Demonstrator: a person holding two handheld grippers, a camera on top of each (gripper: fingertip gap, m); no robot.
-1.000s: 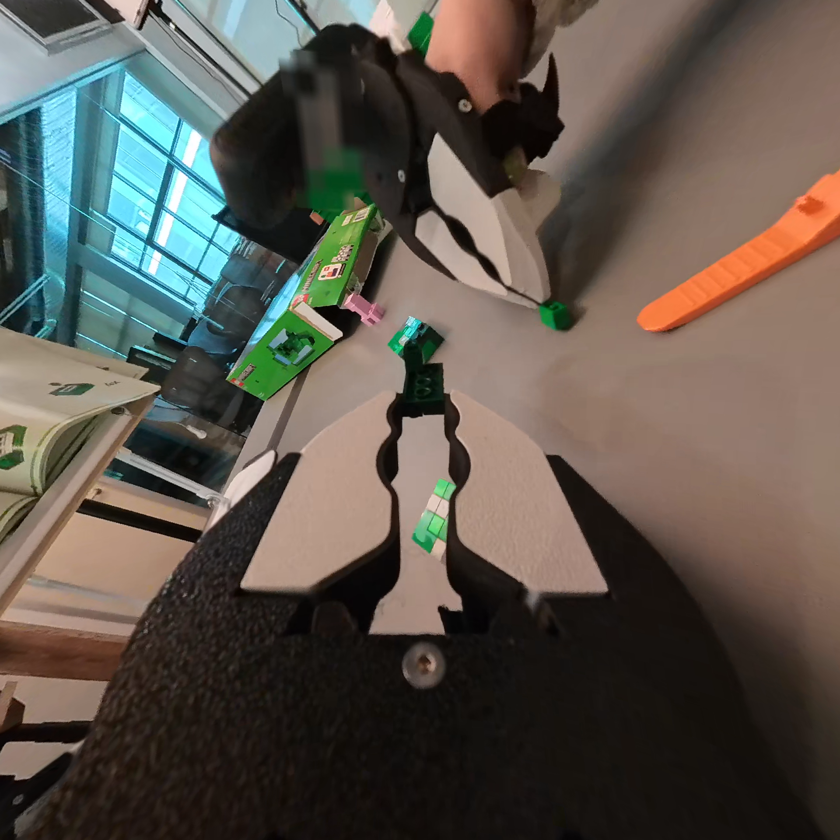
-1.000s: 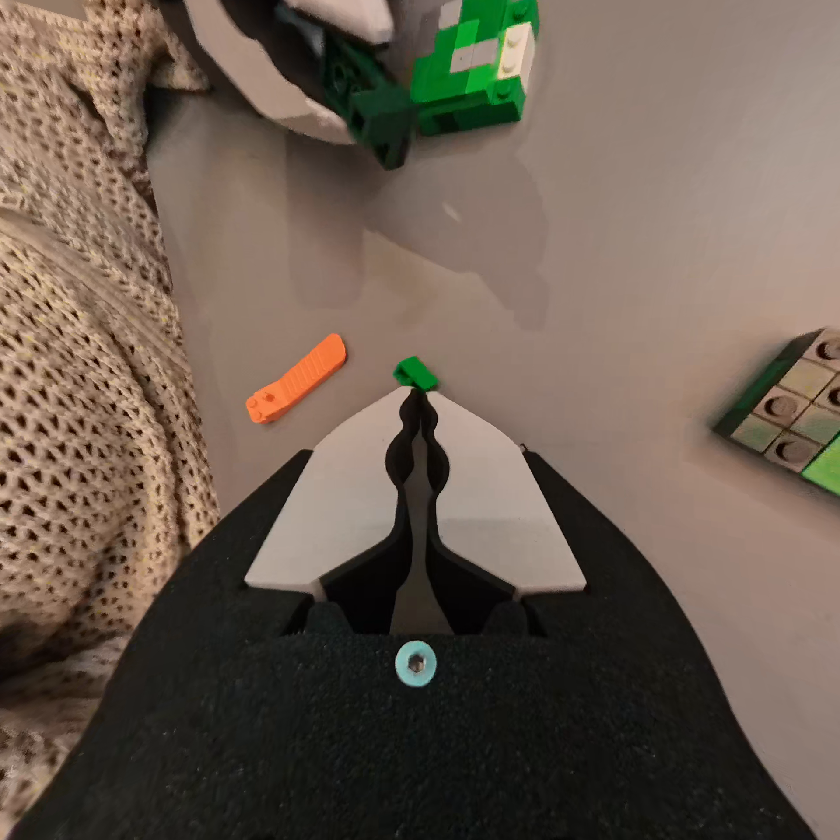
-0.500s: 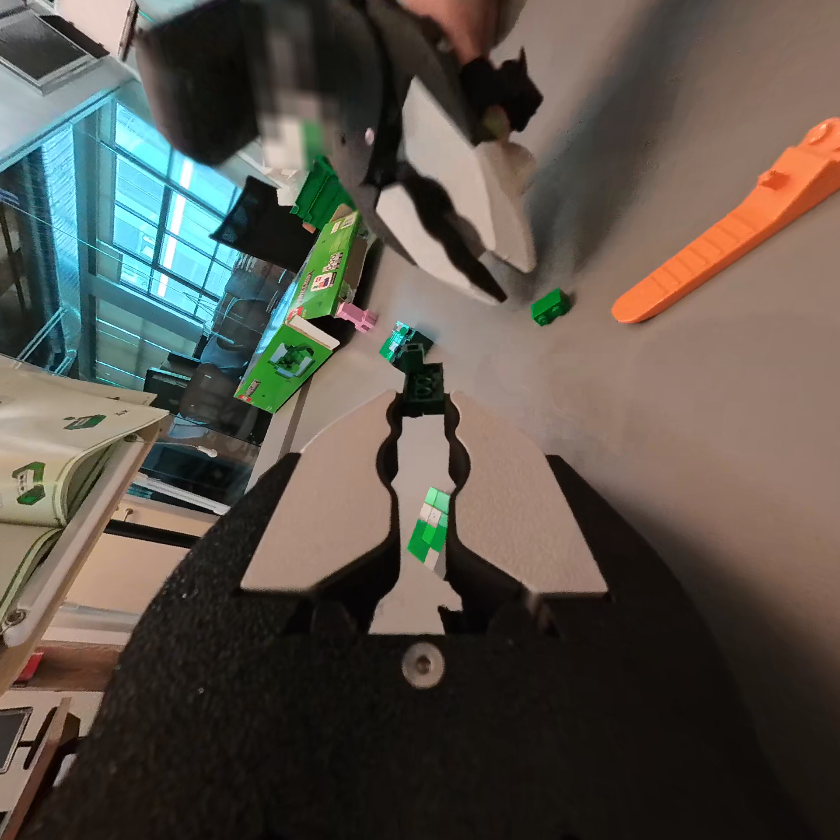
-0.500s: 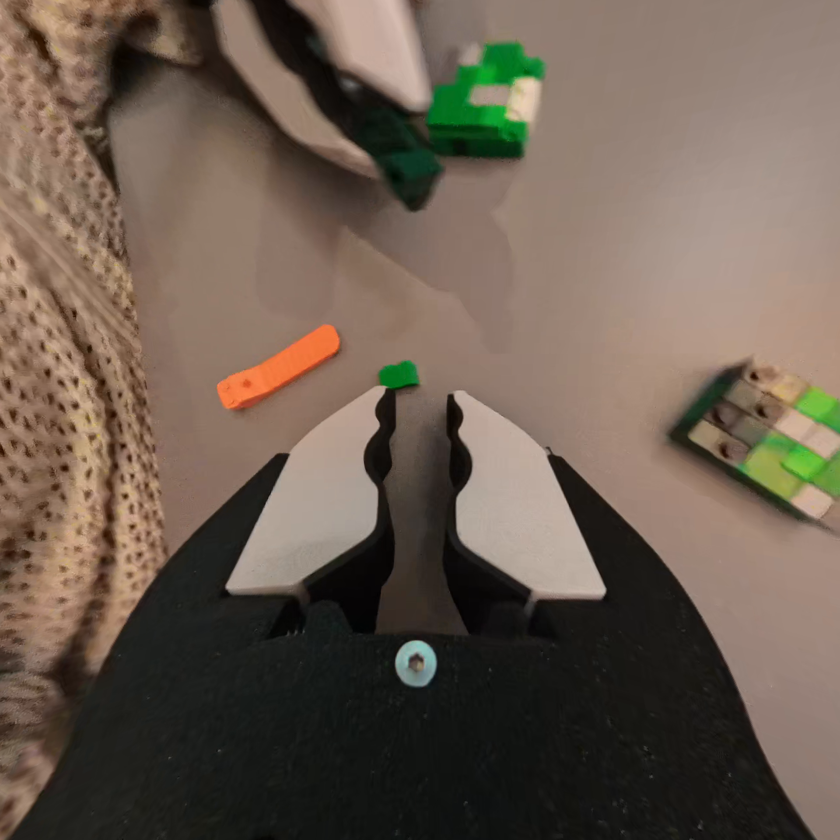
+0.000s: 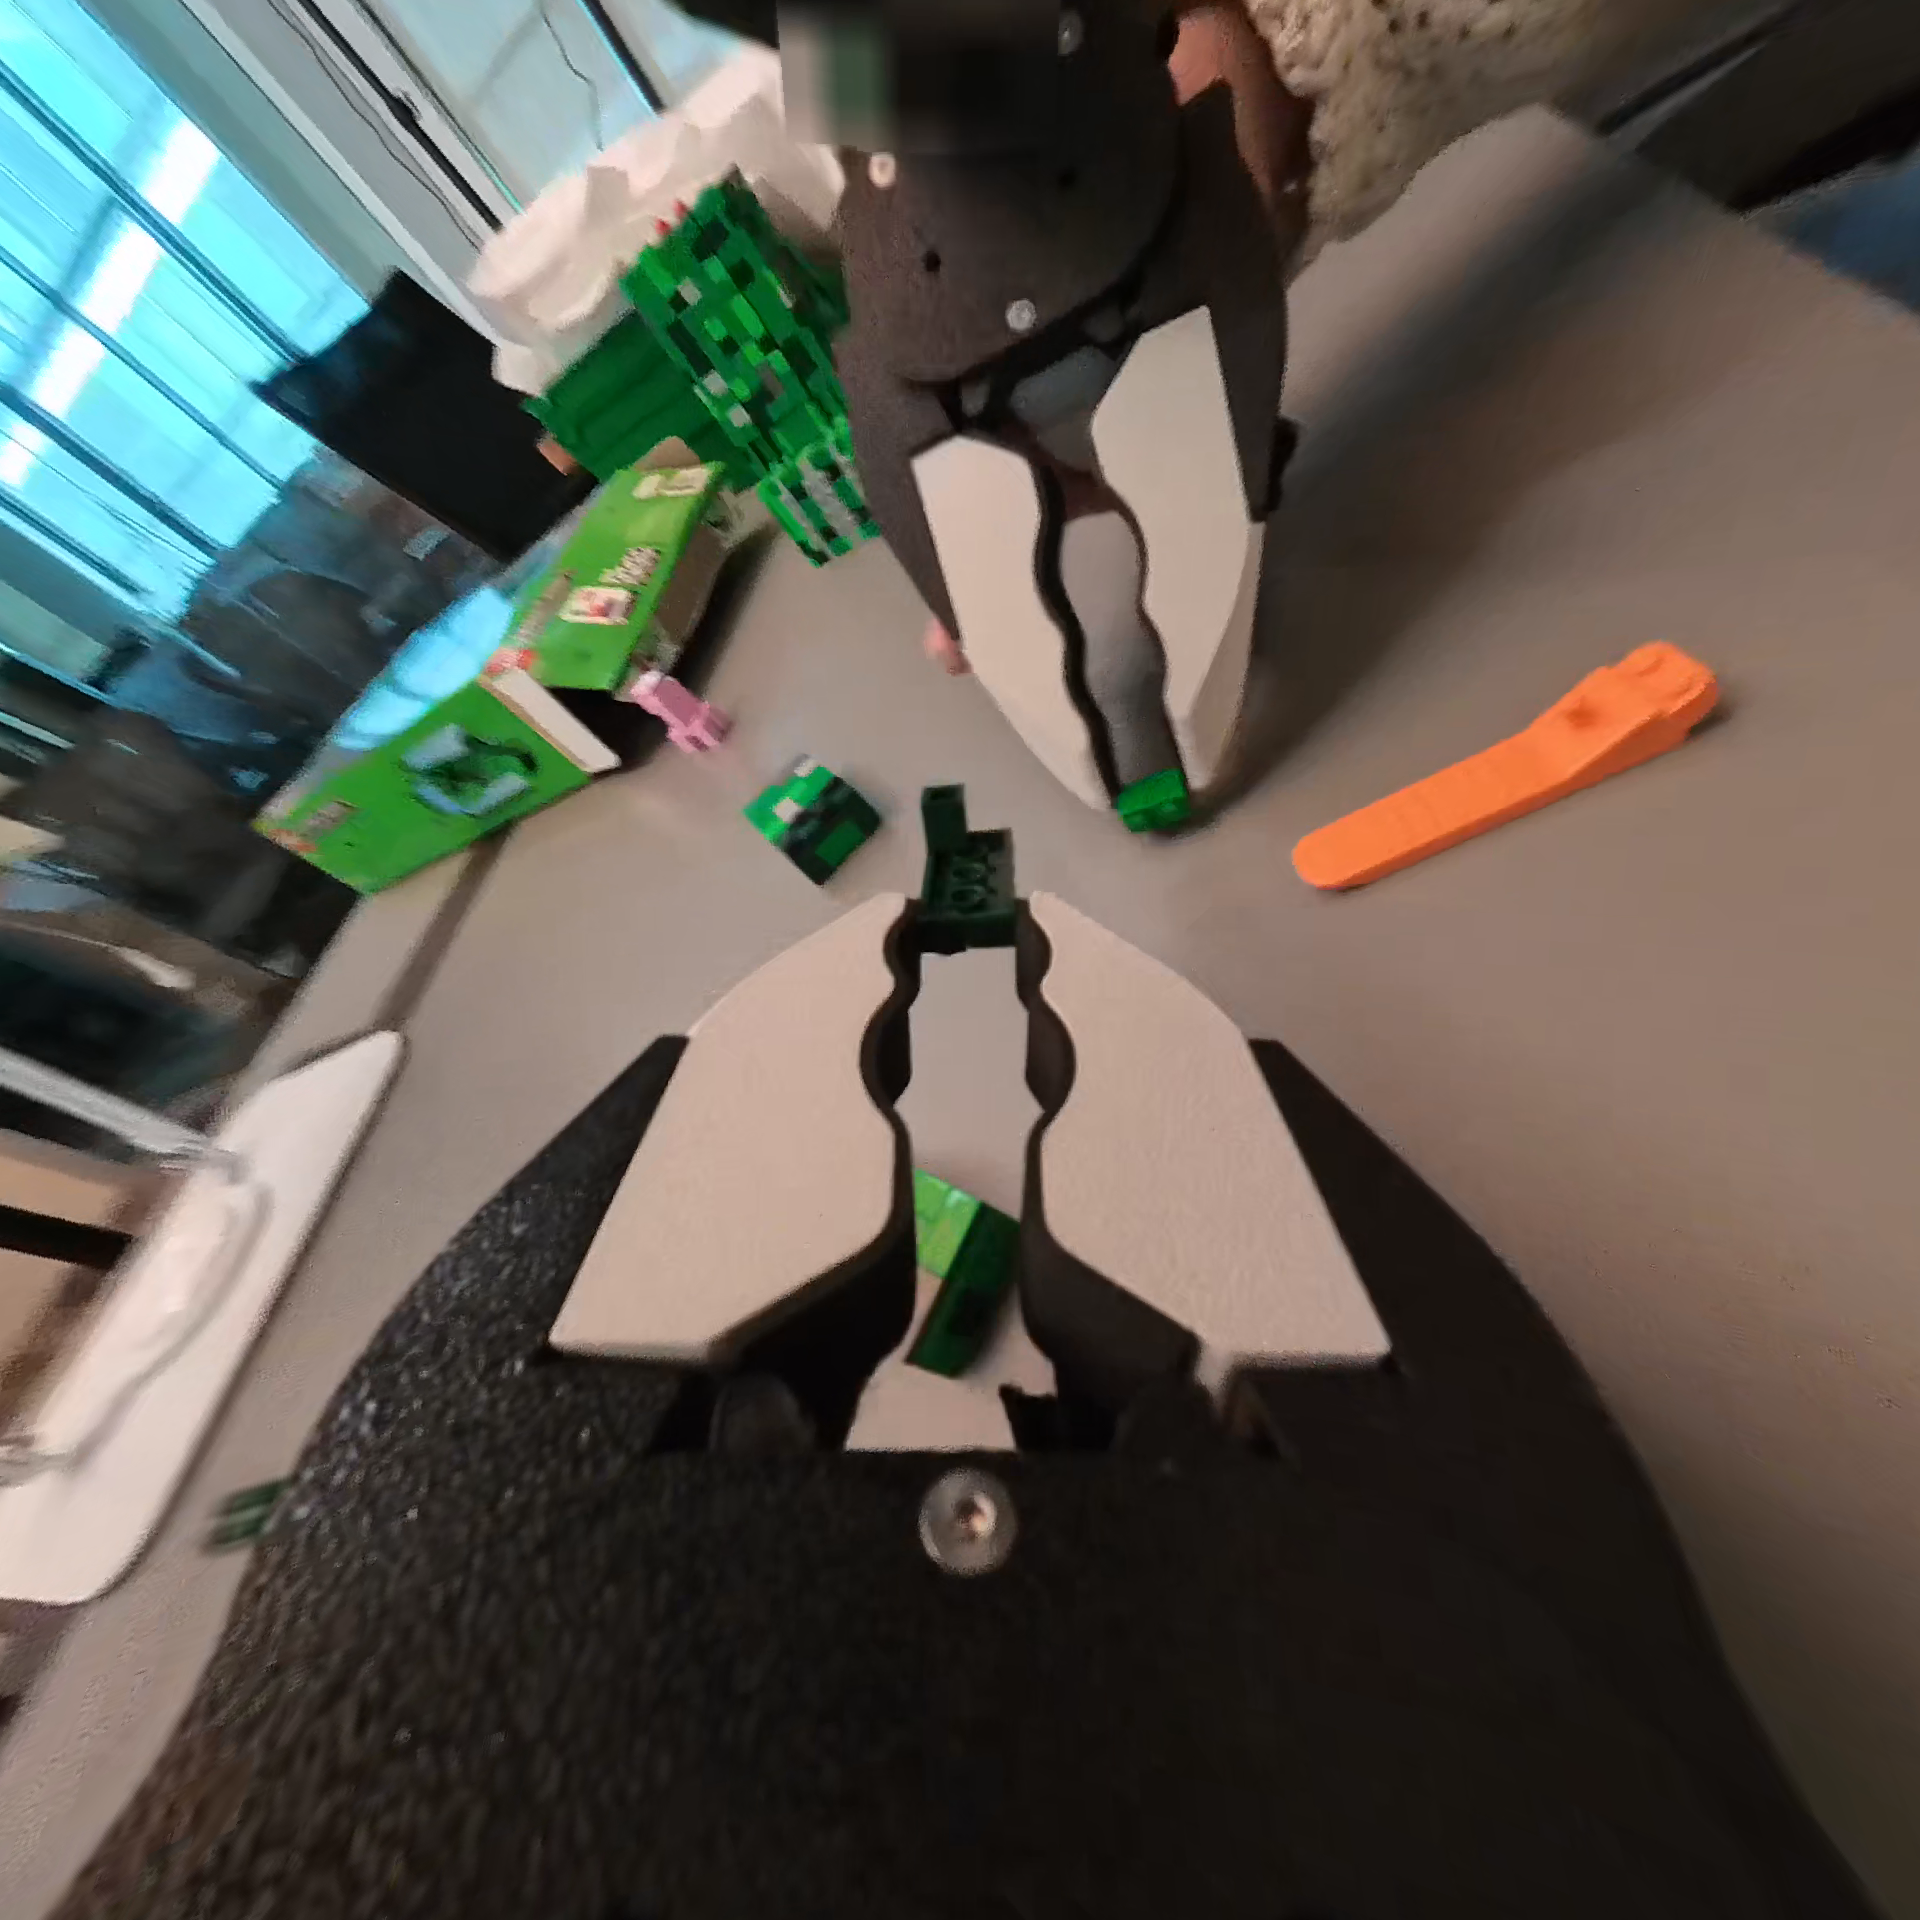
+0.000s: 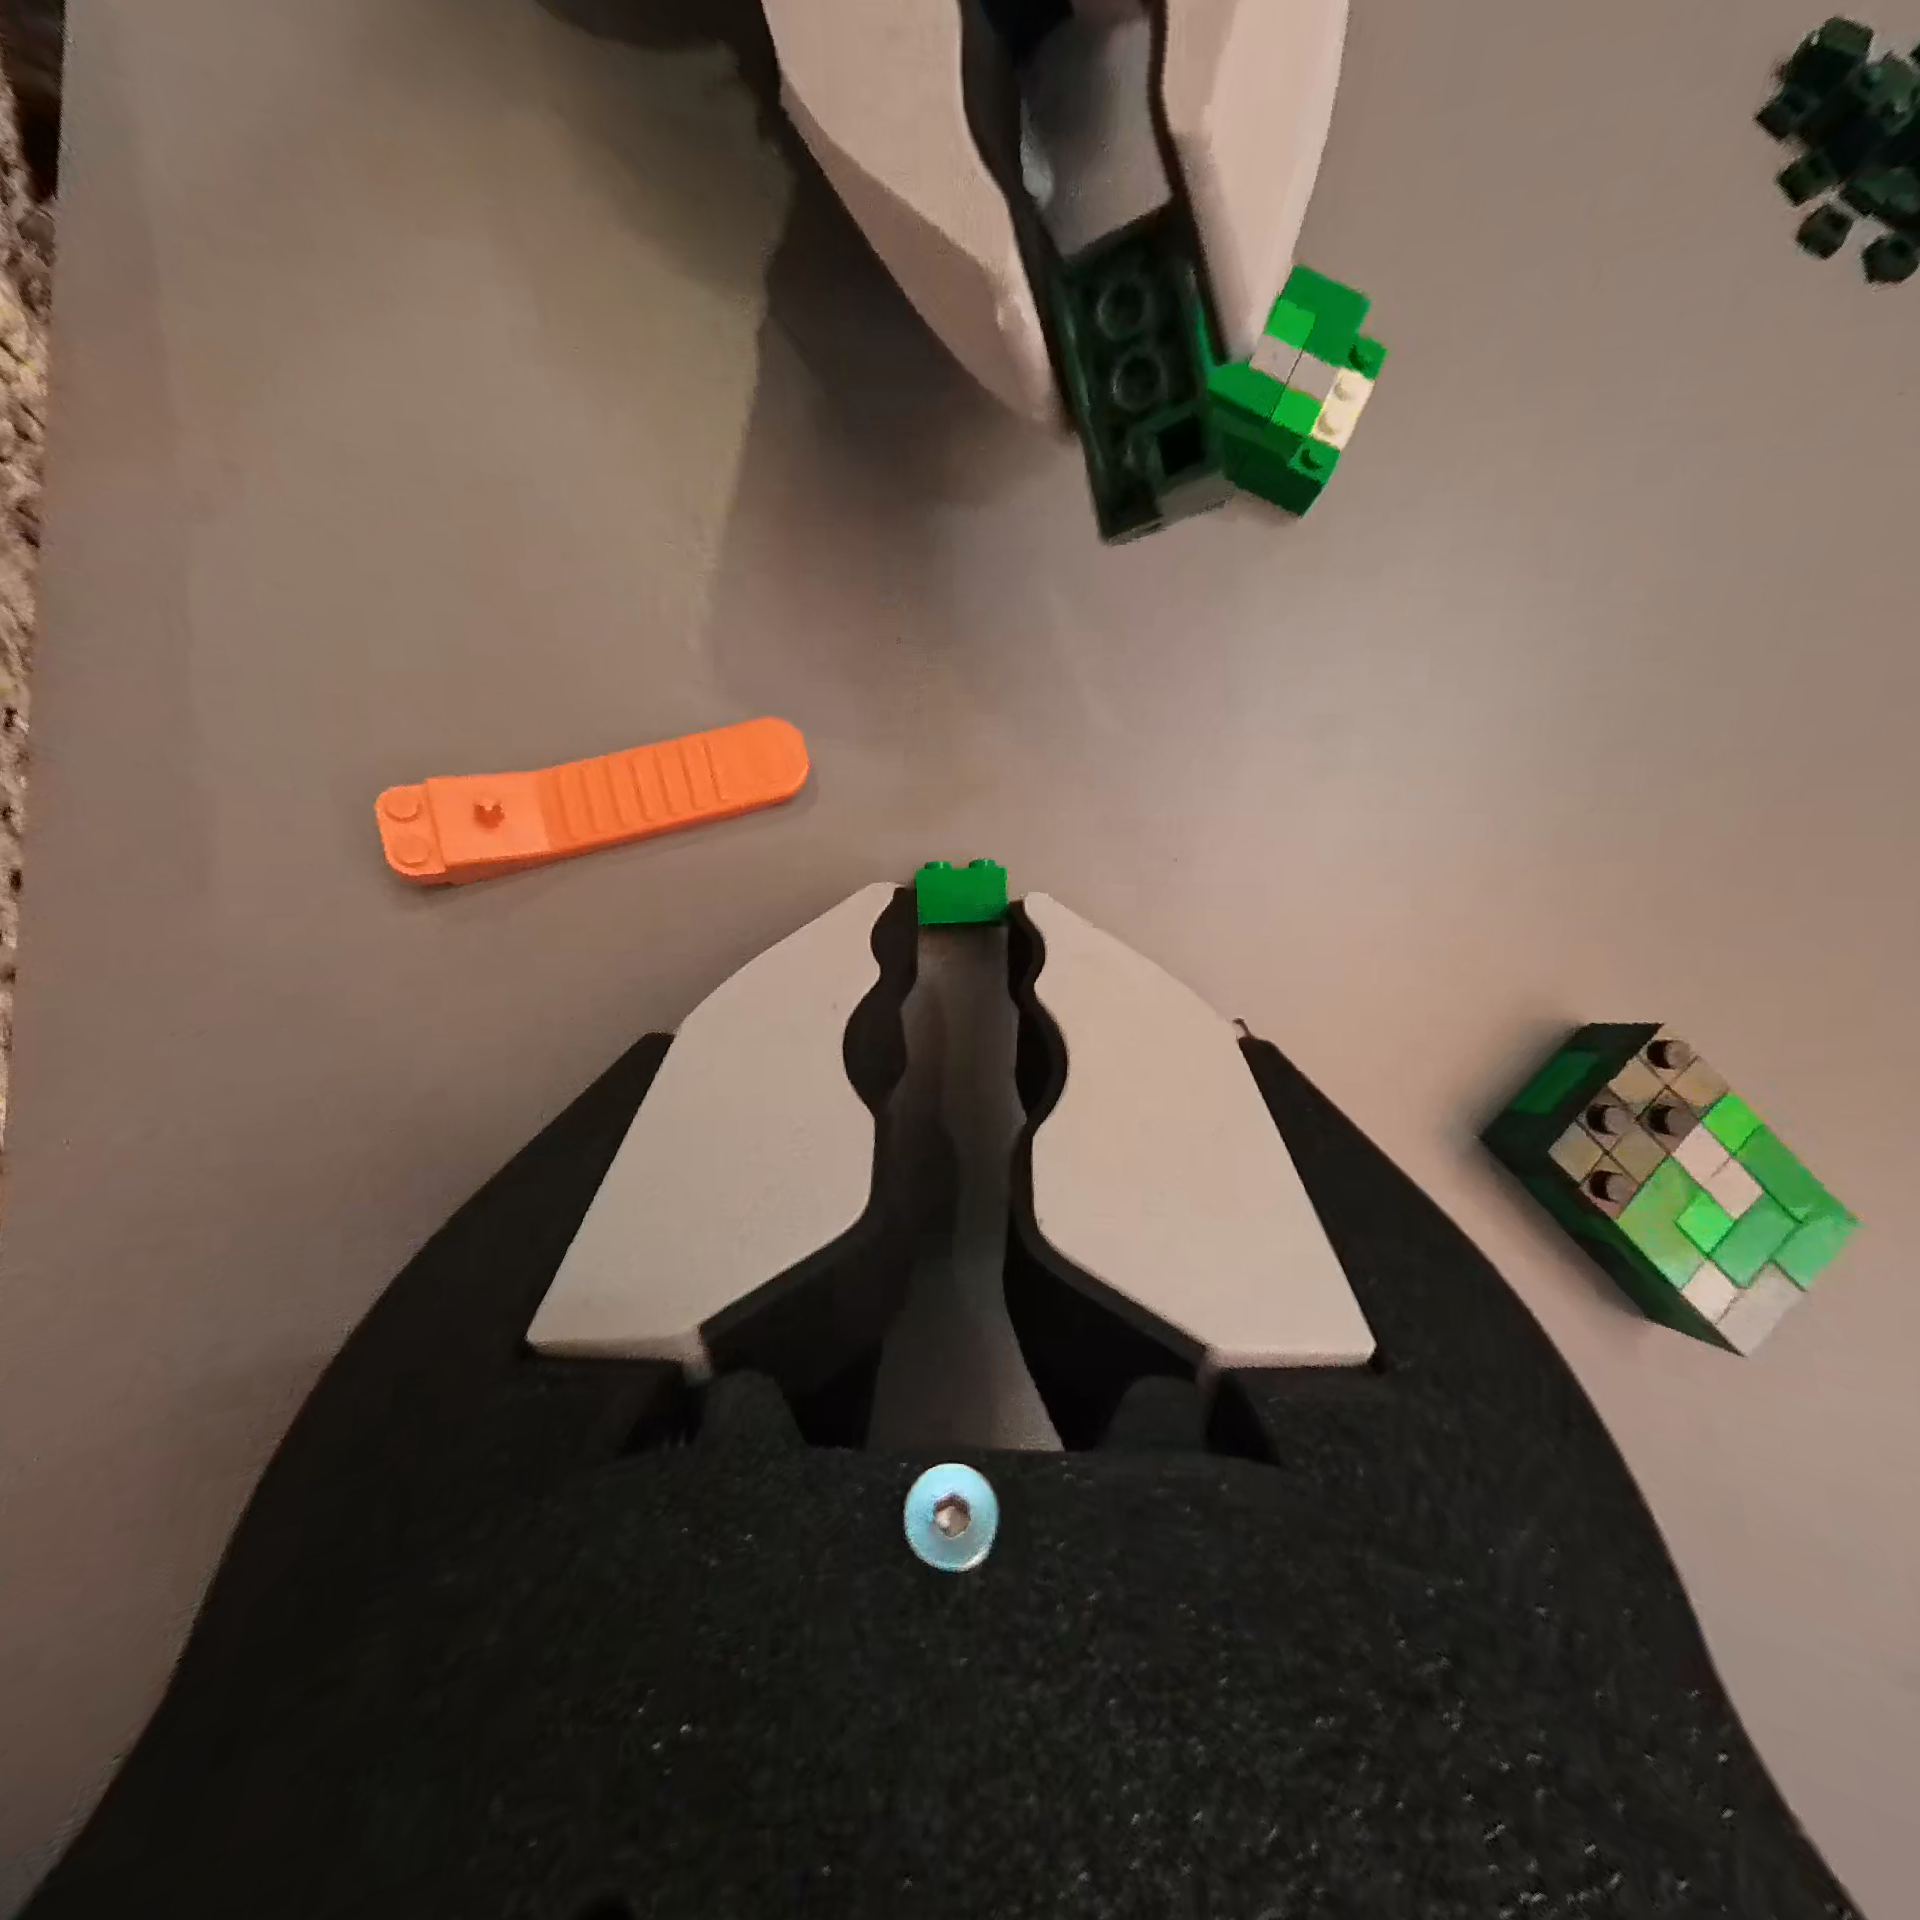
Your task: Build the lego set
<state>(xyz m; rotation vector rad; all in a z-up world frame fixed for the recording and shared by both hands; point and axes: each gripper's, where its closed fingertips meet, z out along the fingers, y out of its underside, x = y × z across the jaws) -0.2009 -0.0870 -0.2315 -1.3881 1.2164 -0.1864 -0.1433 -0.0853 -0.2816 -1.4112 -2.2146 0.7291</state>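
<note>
My left gripper (image 5: 966,923) is shut on a dark green brick piece (image 5: 971,883) and holds it above the grey table (image 5: 1455,1039). The right wrist view shows this piece (image 6: 1127,364) between the left fingers, with a bright green and white sub-assembly (image 6: 1299,395) attached to its side. My right gripper (image 6: 961,906) is down at the table, its pads pressed on both ends of a small bright green two-stud brick (image 6: 961,891). The left wrist view shows that brick (image 5: 1151,802) between the right fingertips, at the table surface.
An orange brick separator (image 6: 592,800) lies left of the right gripper. A green, white and grey block assembly (image 6: 1673,1184) lies at the right. Loose dark green bricks (image 6: 1849,145) lie far right. A green box (image 5: 468,727), a pink piece (image 5: 681,712) and a tall green build (image 5: 748,343) stand farther off.
My right gripper was shut with its tips at the small green brick, then opened, and has now closed on the brick's two ends. My left gripper kept its hold on the dark green piece.
</note>
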